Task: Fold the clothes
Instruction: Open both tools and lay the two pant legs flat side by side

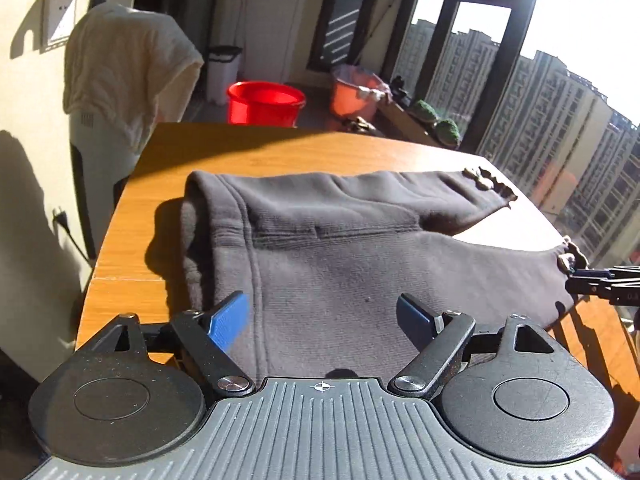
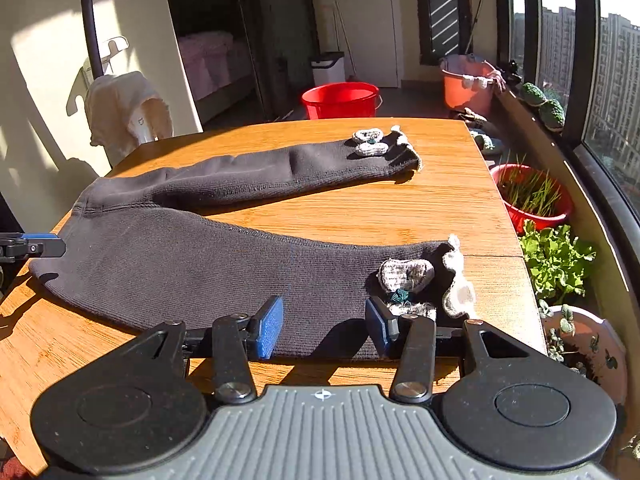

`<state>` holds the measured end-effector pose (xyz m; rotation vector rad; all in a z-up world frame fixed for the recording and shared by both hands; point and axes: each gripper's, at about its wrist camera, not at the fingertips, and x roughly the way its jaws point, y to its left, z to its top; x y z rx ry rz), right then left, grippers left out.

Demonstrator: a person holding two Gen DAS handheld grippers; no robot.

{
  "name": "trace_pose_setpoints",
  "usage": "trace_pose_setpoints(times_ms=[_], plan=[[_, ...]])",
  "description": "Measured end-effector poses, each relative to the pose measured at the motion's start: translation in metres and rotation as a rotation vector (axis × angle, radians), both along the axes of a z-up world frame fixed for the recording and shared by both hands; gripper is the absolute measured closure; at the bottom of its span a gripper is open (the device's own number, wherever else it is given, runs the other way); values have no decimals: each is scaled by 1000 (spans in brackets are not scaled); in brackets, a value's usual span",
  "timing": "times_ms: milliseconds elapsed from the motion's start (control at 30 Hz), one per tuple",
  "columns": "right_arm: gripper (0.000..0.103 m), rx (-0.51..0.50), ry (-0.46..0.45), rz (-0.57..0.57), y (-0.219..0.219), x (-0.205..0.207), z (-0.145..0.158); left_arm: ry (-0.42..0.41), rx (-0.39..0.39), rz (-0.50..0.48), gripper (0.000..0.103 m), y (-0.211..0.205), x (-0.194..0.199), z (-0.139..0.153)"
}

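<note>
Dark grey knitted trousers [image 1: 340,256] [image 2: 192,256] lie flat on the wooden table [image 1: 132,216] [image 2: 360,208], legs spread apart, with grey fuzzy patches at the cuffs [image 2: 404,276]. My left gripper [image 1: 322,320] stands open over the waist end, blue pads [image 1: 228,326] on either side of the cloth's near edge. The right gripper [image 2: 324,326] is open over the near leg close to its cuff. Part of the right gripper [image 1: 600,284] shows at the left wrist view's right edge, and the left gripper [image 2: 32,246] at the right wrist view's left edge.
A chair with a white towel [image 1: 124,68] [image 2: 124,108] stands beyond the table's far left. A red bucket [image 1: 264,102] [image 2: 340,100] and an orange bucket [image 2: 468,84] sit on the floor behind. Potted plants [image 2: 552,256] line the window at right.
</note>
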<state>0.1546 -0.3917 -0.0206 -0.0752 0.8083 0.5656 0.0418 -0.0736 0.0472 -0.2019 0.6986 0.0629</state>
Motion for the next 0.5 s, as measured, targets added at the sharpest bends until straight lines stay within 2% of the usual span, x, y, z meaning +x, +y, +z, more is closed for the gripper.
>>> trace_pose_setpoints(times_ms=[67, 233, 367, 500], plan=[[54, -29, -62, 16, 6, 3, -6, -5, 60, -9, 15, -5, 9, -4], [53, -6, -78, -19, 19, 41, -12, -25, 95, 40, 15, 11, 52, -10], [53, -16, -104, -48, 26, 57, -15, -27, 227, 36, 15, 5, 80, -19], [52, -1, -129, -78, 22, 47, -15, -48, 240, 69, 14, 3, 79, -19]])
